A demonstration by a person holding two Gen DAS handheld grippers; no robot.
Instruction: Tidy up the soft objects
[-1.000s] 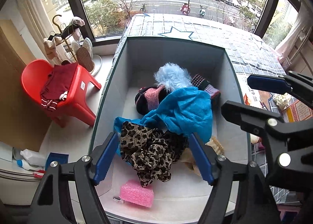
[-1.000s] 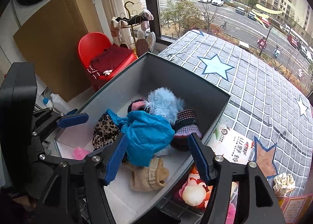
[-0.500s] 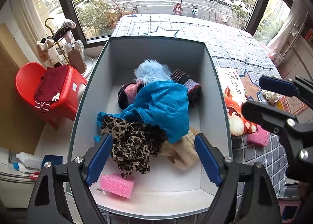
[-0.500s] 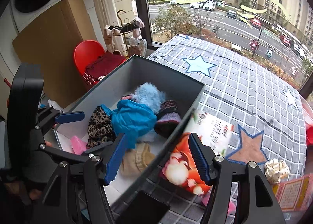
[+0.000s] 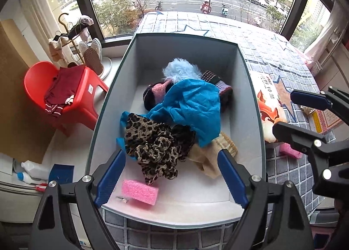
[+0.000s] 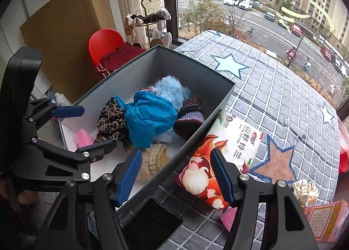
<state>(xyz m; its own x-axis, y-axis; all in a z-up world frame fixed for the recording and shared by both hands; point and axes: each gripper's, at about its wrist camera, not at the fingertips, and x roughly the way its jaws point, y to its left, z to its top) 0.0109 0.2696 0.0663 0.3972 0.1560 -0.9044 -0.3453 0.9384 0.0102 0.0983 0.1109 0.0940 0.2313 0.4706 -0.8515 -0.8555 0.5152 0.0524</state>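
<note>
A grey box (image 5: 250, 106) (image 6: 218, 106) holds soft things: a leopard-print cloth (image 5: 157, 143) (image 6: 111, 119), a blue cloth (image 5: 192, 108) (image 6: 150, 117), a light-blue fluffy item (image 5: 181, 70) (image 6: 170, 88), a knitted hat (image 6: 189, 114), a beige cloth (image 5: 211, 154) (image 6: 154, 158) and a pink sponge (image 5: 139, 192) (image 6: 81, 138). My left gripper (image 5: 171, 177) is open and empty above the box's near end. My right gripper (image 6: 175, 175) is open and empty over the box's right wall and a printed soft pack (image 6: 220, 162) (image 5: 269, 108).
Beside the box on the star-patterned cover (image 6: 283, 97) lie a second pink sponge (image 5: 290, 150), a spotted scrunchie (image 6: 305, 192) and a patterned packet (image 6: 327, 221). A red chair (image 5: 54, 88) with a maroon garment stands left of the box. Bottles (image 5: 30, 171) sit lower left.
Both grippers have pulled back and up from the box. The right gripper has swung right, from over the blue cloth to over the box wall and the printed pack.
</note>
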